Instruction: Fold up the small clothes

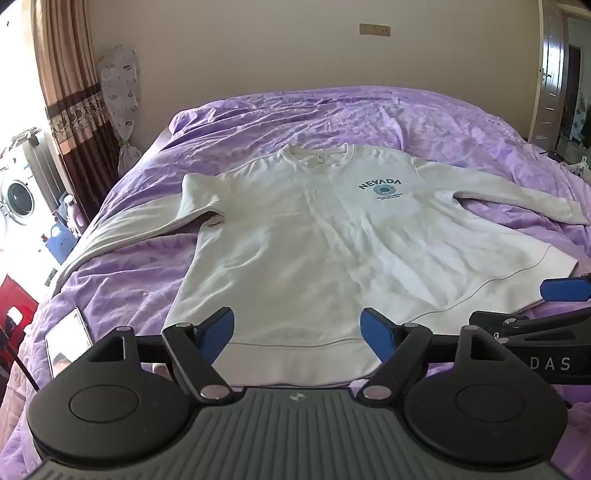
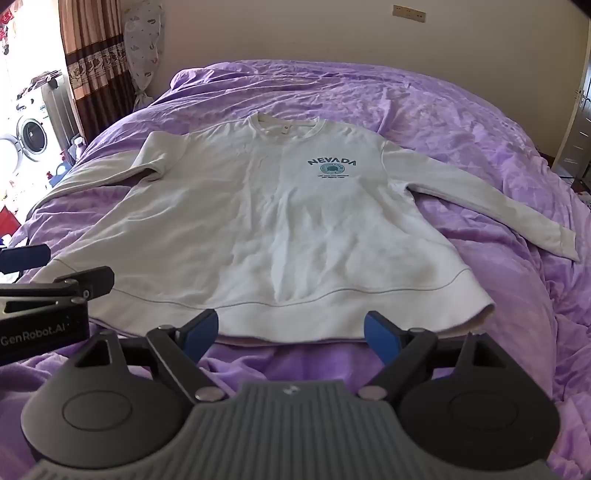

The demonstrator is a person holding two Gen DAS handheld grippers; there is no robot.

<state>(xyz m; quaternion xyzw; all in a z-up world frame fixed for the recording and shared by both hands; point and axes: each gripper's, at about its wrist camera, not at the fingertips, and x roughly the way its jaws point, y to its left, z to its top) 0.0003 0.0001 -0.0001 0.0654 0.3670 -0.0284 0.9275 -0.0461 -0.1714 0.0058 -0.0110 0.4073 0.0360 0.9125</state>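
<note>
Sweatshirt lies face up and spread flat on the purple bed cover, sleeves out, hem nearest. Left gripper and right gripper hover just short of the hem, jaws wide, holding nothing. Best pinch both hem corners evenly, catching both layers.

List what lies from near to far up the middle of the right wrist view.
Right claw, open → sweatshirt hem → NEVADA print → sweatshirt collar → purple bedspread → beige wall.
</note>
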